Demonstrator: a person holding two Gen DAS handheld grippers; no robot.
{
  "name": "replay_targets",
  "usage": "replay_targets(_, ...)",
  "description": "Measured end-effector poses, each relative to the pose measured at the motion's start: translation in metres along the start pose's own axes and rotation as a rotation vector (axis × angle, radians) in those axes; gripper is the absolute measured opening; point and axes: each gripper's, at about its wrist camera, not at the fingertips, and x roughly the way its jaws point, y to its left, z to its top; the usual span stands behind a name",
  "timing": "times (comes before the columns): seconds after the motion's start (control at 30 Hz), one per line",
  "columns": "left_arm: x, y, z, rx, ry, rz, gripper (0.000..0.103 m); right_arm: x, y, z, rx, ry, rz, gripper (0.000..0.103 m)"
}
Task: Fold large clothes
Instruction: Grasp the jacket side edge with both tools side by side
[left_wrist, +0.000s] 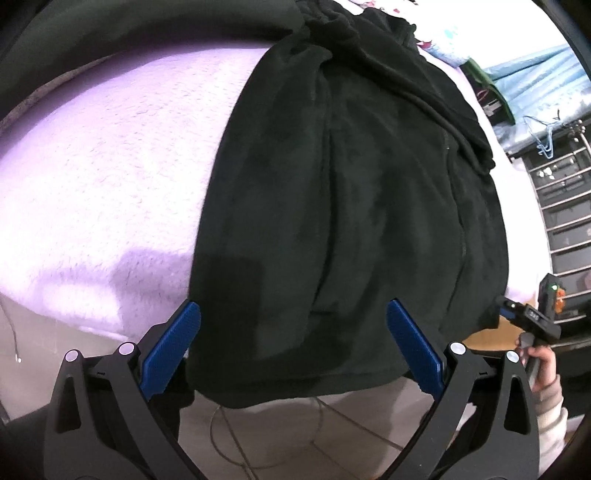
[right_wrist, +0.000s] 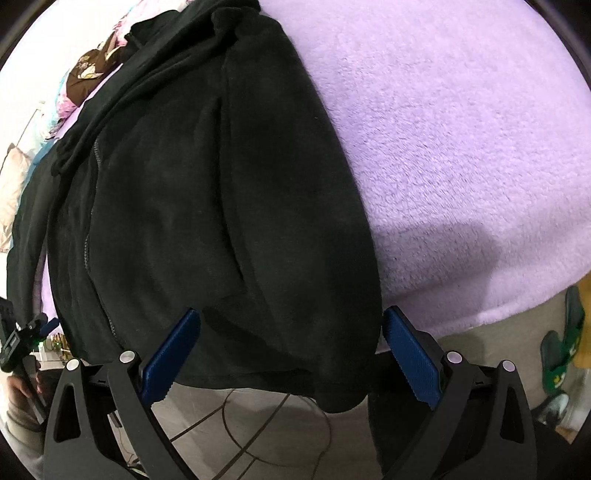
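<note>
Bed covered by a lilac fleece blanket (left_wrist: 92, 192); tiled floor with loose cables below its near edge, a metal rack (left_wrist: 561, 206) off to one side.

Left gripper (left_wrist: 293, 349): I see both blue pads (left_wrist: 173, 350) spread wide, nothing between them. It sits at the near edge of the bed, over the hem of the black fleece jacket (left_wrist: 351, 206). The hem hangs over the edge between the fingers; I cannot tell whether either pad touches the cloth.

Right gripper (right_wrist: 291, 350): jaws equally wide apart, holding nothing, also at the near edge, over the jacket's other bottom corner, which droops past the edge.

Jacket lies lengthwise on the blanket, running from the near edge toward the far edge, zipper line visible, its sides folded inward. Bunched black fabric at its far end.

Patterned bedding (right_wrist: 85, 74) lies beyond the jacket. Green slippers (right_wrist: 561, 347) on the floor.
</note>
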Motion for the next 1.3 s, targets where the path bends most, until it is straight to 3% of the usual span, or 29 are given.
replay_targets(0.2, 0.010, 0.015, -0.002, -0.015, 0.059, 0.075, 0.097, 0.008, 0.005, 0.000, -0.026, 0.013, -0.022, 0.097)
replay_targets(0.7, 0.042, 0.017, -0.002, 0.006, 0.136, 0.076, 0.096, 0.024, 0.006, 0.002, -0.032, 0.022, 0.016, 0.097)
replay_targets(0.8, 0.045, 0.013, -0.003, 0.027, 0.140, 0.095, 0.095, 0.026, 0.001, -0.002, -0.044, 0.029, 0.016, 0.093)
replay_targets(1.03, 0.041, 0.011, -0.002, 0.012, 0.135, 0.112, 0.081, 0.027, -0.005, -0.003, -0.008, 0.035, 0.054, 0.078)
replay_targets(1.3, 0.033, -0.004, 0.000, 0.077, 0.142, 0.114, 0.048, 0.018, -0.002, -0.008, -0.026, 0.050, 0.099, 0.055)
